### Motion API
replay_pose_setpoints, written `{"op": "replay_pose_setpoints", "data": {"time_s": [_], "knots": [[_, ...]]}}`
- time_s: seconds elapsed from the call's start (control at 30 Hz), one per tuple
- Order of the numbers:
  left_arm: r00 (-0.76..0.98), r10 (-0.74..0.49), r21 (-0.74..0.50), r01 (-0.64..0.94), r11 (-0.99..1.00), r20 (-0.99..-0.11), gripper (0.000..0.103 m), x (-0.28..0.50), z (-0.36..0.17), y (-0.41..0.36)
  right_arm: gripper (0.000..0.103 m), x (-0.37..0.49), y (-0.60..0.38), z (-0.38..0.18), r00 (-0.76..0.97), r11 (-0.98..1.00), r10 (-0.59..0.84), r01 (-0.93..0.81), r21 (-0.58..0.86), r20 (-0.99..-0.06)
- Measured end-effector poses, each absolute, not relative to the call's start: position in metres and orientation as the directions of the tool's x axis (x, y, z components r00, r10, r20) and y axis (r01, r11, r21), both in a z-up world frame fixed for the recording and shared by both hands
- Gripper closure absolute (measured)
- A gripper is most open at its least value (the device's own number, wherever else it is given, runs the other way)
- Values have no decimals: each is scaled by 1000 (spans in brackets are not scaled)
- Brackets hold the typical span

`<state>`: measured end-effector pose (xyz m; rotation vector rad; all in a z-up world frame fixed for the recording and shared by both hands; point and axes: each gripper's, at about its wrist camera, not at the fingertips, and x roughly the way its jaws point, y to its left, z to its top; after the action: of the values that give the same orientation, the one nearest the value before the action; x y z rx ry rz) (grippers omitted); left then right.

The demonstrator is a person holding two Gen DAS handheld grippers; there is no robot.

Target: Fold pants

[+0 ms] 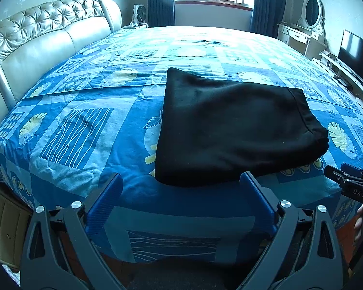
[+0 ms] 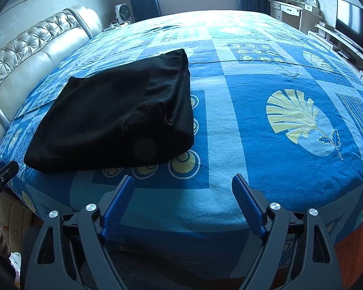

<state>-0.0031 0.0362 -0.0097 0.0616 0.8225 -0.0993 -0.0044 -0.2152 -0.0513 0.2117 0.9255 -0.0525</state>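
Black pants [image 1: 232, 130] lie folded in a compact stack near the front edge of the bed [image 1: 67, 130]; both tools clear of them.

Left tool [image 1: 181, 186] and right tool [image 2: 182, 188] both spread wide, nothing between the pads, hovering over the bed's edge. Risks, as judgement: the thick right-hand end looks bulged, so the stack may spring open; another grab at one layer could drag the top fold off; a nudge toward the edge may tip it off the bed.
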Motion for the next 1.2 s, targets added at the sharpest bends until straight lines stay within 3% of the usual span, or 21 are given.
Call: {"op": "replay_pose_setpoints", "data": {"time_s": [0.87, 1.0, 1.2], "knots": [[683, -49, 21, 94, 995, -729, 6, -4, -3, 39, 21, -5, -209, -52, 595, 979, 62, 118, 164, -801], [672, -4, 53, 64, 997, -741, 2, -2, -1, 36, 21, -4, -210, -52, 595, 979, 67, 115, 167, -801], [712, -80, -21, 91, 996, -698, 2, 0, 19, 51, 21, -2, -215, -45, 582, 967, 125, 111, 230, -804]]}}
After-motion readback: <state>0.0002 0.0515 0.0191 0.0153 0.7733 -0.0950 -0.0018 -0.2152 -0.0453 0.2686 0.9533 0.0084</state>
